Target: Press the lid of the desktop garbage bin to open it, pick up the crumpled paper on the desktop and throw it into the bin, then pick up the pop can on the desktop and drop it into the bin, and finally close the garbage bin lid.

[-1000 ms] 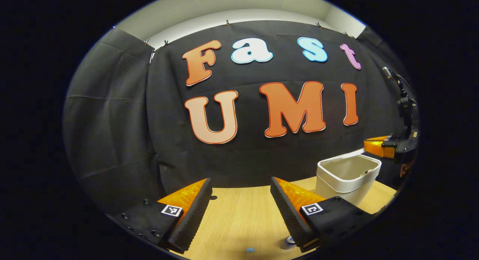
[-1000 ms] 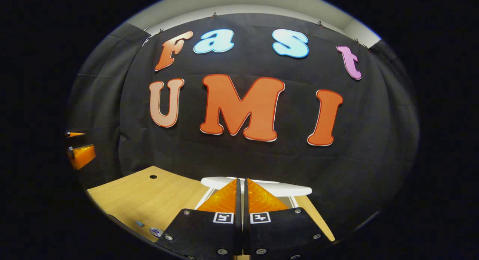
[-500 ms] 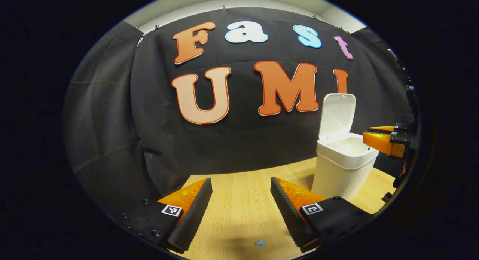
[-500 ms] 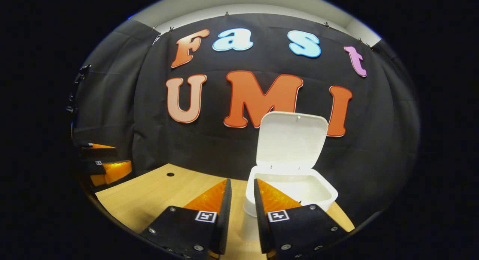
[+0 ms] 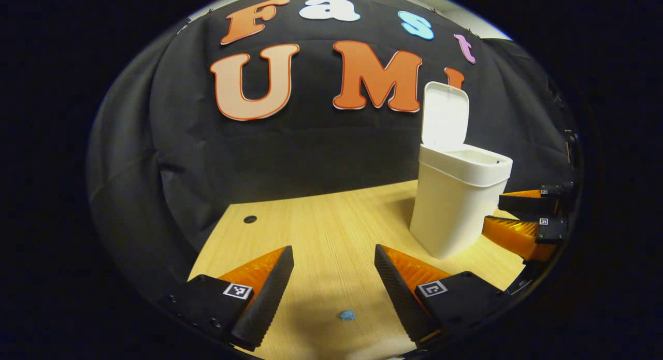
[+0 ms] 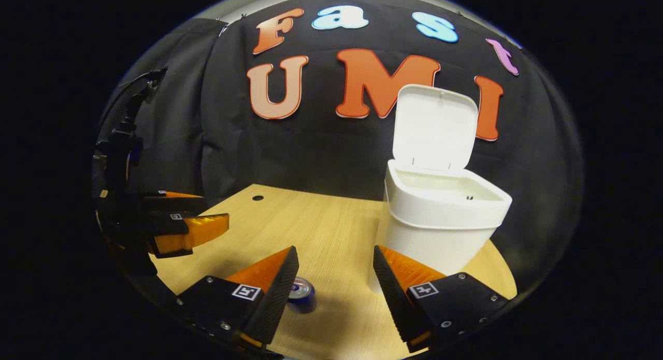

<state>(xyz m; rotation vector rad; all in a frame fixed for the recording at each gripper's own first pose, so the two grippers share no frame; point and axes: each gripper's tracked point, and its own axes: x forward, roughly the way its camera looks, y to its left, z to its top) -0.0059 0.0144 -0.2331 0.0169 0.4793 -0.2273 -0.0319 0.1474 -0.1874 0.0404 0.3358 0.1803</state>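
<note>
The white garbage bin (image 5: 456, 210) (image 6: 440, 225) stands on the wooden desktop with its lid (image 5: 445, 116) (image 6: 435, 127) swung upright. My left gripper (image 5: 334, 256) hovers open over bare desk left of the bin, and a small blue scrap (image 5: 346, 315) lies below its fingers. My right gripper (image 6: 335, 256) is open in front of the bin, holding nothing. The pop can (image 6: 301, 290) stands on the desk just inside its left finger, only its top and upper side showing. Each gripper appears in the other's view, the right gripper (image 5: 510, 215) beside the bin and the left gripper (image 6: 207, 215) at the desk's left.
The desktop (image 5: 321, 230) ends at the black cloth wall behind the bin. A small round hole (image 5: 250, 219) (image 6: 257, 198) sits in the desk near its back left corner. Open desk lies between the hole and the bin.
The right gripper was shut on the bin's lid; the lid has sprung up, and that gripper has pulled back and opened. Both views have tilted down toward the desk.
</note>
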